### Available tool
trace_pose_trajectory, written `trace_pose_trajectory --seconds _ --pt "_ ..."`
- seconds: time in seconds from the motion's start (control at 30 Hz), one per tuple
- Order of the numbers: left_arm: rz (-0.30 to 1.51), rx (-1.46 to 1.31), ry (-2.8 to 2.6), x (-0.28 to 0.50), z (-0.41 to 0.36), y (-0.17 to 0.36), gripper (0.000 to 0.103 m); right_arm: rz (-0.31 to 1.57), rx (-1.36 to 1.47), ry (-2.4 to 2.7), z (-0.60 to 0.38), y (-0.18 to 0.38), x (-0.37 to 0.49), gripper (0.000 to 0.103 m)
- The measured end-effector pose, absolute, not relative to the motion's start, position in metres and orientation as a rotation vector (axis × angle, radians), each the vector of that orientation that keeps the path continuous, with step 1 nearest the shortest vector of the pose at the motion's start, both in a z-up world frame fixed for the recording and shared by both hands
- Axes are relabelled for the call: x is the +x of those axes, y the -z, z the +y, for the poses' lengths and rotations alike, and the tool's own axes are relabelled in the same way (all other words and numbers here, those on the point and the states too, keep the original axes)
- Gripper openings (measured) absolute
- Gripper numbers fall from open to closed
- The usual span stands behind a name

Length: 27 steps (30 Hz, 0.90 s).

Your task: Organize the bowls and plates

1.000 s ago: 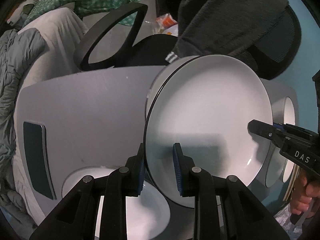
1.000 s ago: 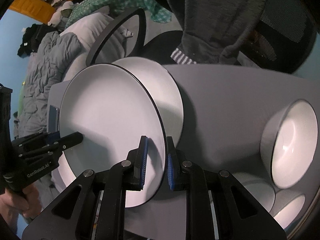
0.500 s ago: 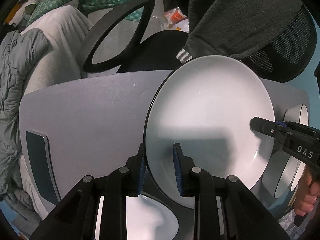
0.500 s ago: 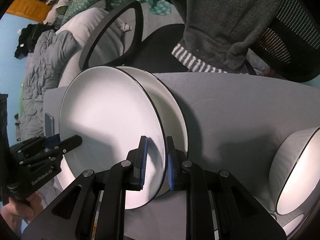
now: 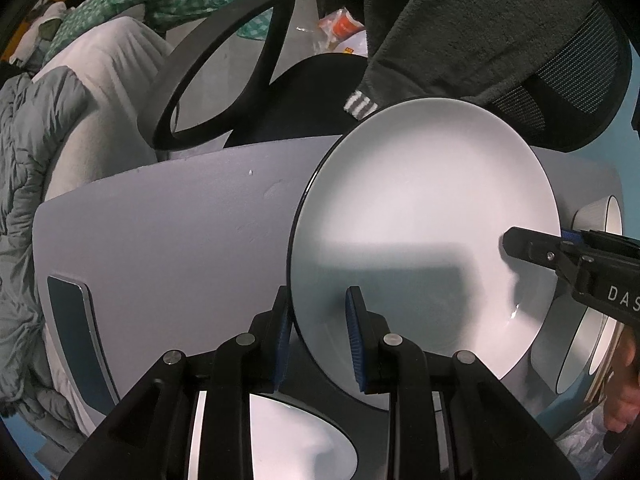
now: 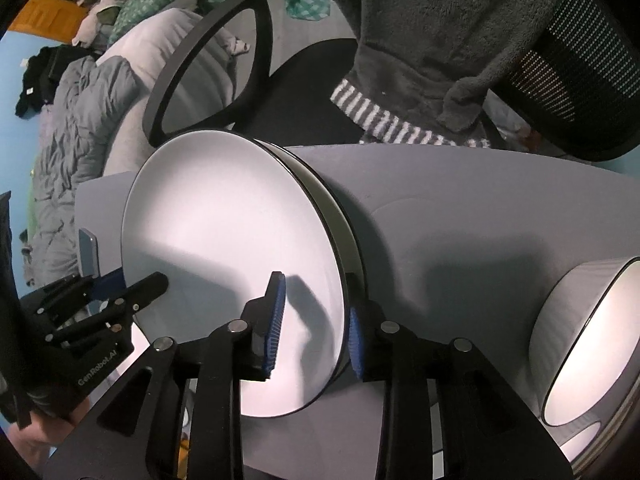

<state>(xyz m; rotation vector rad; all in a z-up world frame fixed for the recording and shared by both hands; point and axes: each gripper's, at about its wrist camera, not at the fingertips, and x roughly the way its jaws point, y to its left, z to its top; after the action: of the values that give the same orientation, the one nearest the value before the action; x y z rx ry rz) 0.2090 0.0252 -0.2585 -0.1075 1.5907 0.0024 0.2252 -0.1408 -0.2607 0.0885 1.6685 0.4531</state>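
My left hand-held gripper [image 5: 318, 334] pinches the top plate [image 5: 424, 240], which sits on another plate [image 6: 340, 216] on the table [image 5: 180, 232]. My right hand-held gripper [image 6: 316, 322] has just been opening; its pads are off the rim between them.

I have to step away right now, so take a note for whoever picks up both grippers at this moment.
Left gripper: shut on the top plate's rim.
Right gripper: jaws have just been opening; the opposite rim sits between them, pads off it.
Things: top plate looks seated on the lower plate on the table. A bowl stands to the right with more behind it; another bowl lies under the left gripper.
Done: plates stacked.
Left: release the left grip, draw both grippers clear, then stack the bowls.
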Motion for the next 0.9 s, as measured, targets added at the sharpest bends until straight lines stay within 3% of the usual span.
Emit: trace_pose_trajectory --seconds 0.33,0.7,0.77,0.9 --pt "1.581 -0.124 0.006 0.204 0.029 0.255 0.027 1.715 0.091 -0.441 -0.140 0.255 0.228 0.040" --pt "1.528 -0.142 0.004 0.195 0.033 0.241 0.044 1.703 -0.004 -0.405 -0.133 0.248 0.224 0.040" --pt "1.522 -0.158 0.005 0.194 0.034 0.239 0.044 1.681 -0.059 -0.377 -0.130 0.243 0.223 0.052" --pt "1.512 -0.168 0.011 0.190 0.036 0.235 0.044 1.666 -0.093 -0.394 -0.125 0.240 0.221 0.053"
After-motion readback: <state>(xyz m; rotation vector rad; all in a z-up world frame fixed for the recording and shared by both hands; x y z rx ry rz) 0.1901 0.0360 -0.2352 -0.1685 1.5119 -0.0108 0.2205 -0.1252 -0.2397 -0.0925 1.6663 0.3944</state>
